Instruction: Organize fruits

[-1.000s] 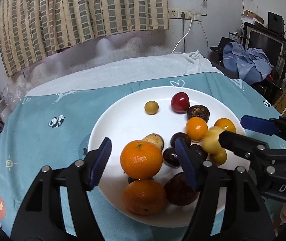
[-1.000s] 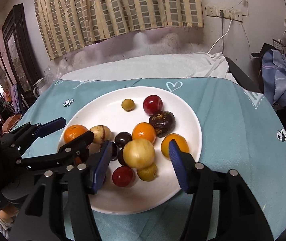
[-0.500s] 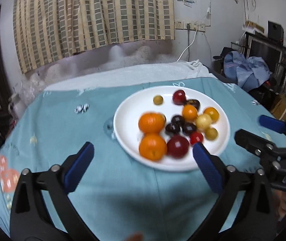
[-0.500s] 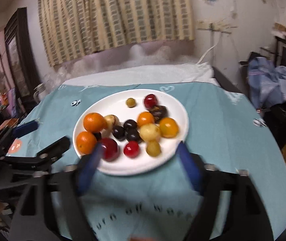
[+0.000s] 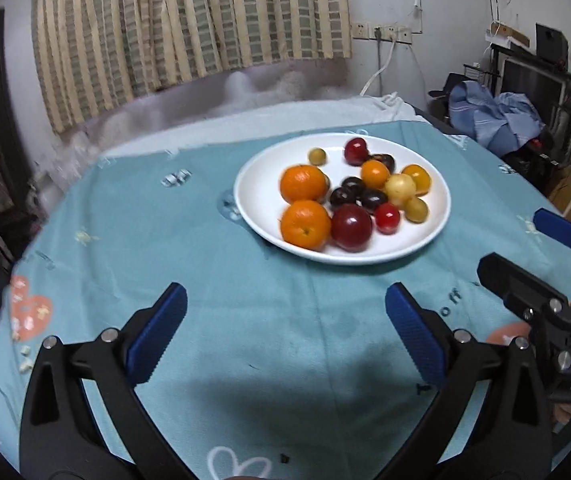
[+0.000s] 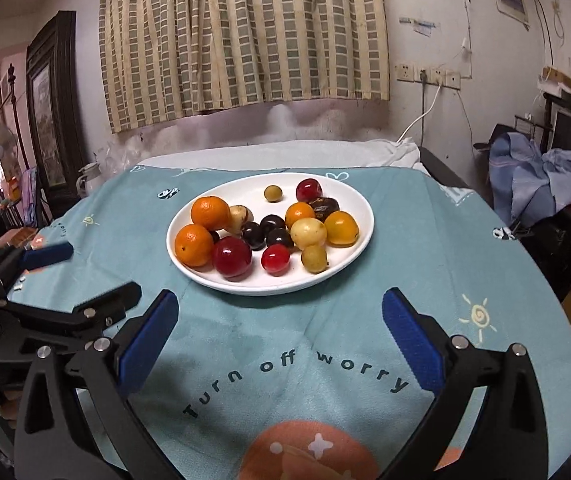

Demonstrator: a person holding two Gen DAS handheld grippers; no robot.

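A white plate sits on the teal tablecloth and holds several fruits: two oranges, a big red plum, dark plums, a pale yellow fruit and small red and yellow ones. My left gripper is open and empty, well short of the plate. My right gripper is open and empty, also back from the plate. Each gripper also shows at the edge of the other's view, the right one and the left one.
The teal tablecloth covers a round table with its edges close on both sides. A white cloth lies behind the plate. A striped curtain hangs on the back wall. Blue clothes lie on furniture at the right.
Both grippers have pulled back from the plate toward the near table edge. The left gripper's jaws opened wider from around the orange. The fruits stay on the plate.
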